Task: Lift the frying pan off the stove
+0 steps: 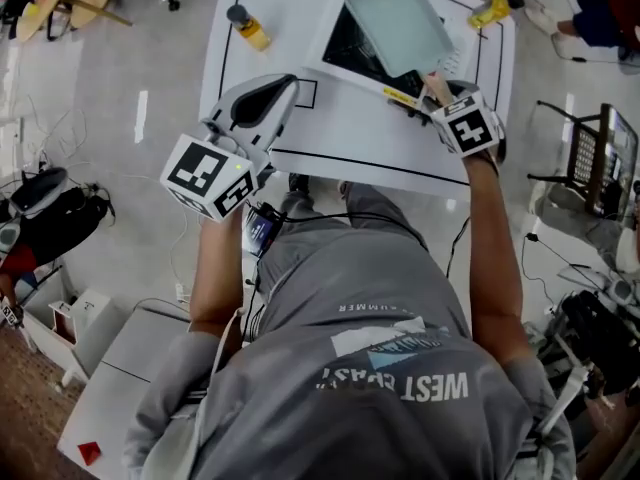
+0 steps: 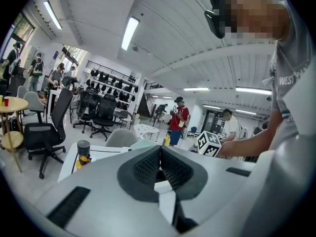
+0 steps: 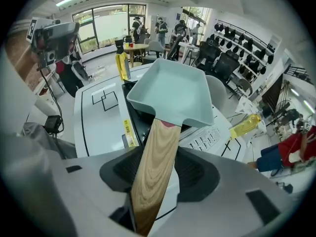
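A pale green square frying pan (image 1: 400, 23) (image 3: 173, 95) with a wooden handle (image 1: 433, 88) (image 3: 155, 162) is over the black-topped stove (image 1: 345, 48) (image 3: 140, 120) on the white table; whether it still rests on the stove I cannot tell. My right gripper (image 1: 436, 98) (image 3: 158, 169) points steeply down at the stove's near right corner. The handle runs between its jaws, and both pads lie against it. My left gripper (image 1: 290, 83) (image 2: 160, 149) hovers over the table's near left part, jaws shut with nothing between them.
A dark-capped bottle of yellow liquid (image 1: 248, 26) (image 2: 83, 154) (image 3: 121, 63) stands at the table's far left. A yellow bottle (image 1: 490, 11) (image 3: 249, 125) lies at the far right. The table (image 1: 300, 153) carries black outline marks. Chairs, people and equipment surround it.
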